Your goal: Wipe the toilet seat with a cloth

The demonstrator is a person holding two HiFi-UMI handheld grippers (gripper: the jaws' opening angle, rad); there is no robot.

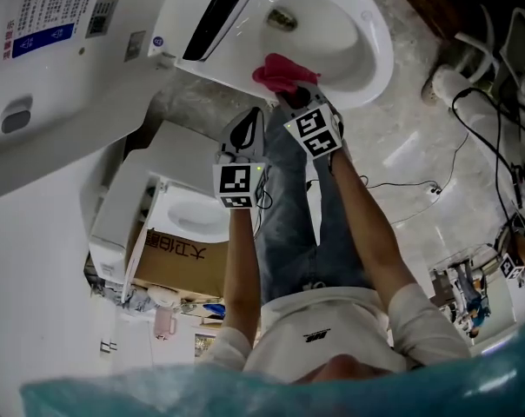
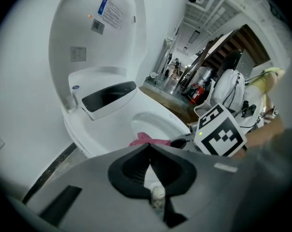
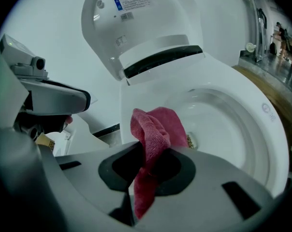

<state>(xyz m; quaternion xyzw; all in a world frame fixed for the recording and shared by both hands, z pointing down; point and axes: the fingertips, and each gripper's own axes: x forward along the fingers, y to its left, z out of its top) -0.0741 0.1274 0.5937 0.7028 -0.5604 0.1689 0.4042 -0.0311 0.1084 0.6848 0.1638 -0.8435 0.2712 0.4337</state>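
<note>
Right tool (image 3: 147, 170) is clamped on a pink cloth (image 3: 158, 129), its 2 jaws closed over a bunched fold. 1 loose end hangs down behind the jaws and a fuller lobe stands out in front. Seen from the head view, the cloth (image 1: 282, 74) sits at the near edge of the toilet seat (image 1: 377, 37), by the back corner under the raised lid (image 3: 136, 18). It looks to be resting on the white ring, though actual contact cannot be confirmed. The bowl (image 3: 218, 124) lies open just beyond it.

Left tool (image 2: 149, 148) has its jaws pressed together with nothing between them. It hangs just beside the right tool (image 1: 290, 94), short of the seat and touching neither seat nor cloth.

The cloth appears to be soft, light terry. It will likely fold and drag rather than push, so only the part in front of the jaws can do any wiping. A pinch near the middle of the bundle, as now, leaves a usable pad ahead of the tool. A grip nearer the edge would probably let the cloth trail and flop into the bowl.

The seat looks glossy, hard and curved, so the cloth should slide easily and will need downward pressure to stay flat. The hanging tail may catch the inner rim on a sweep round the ring.
</note>
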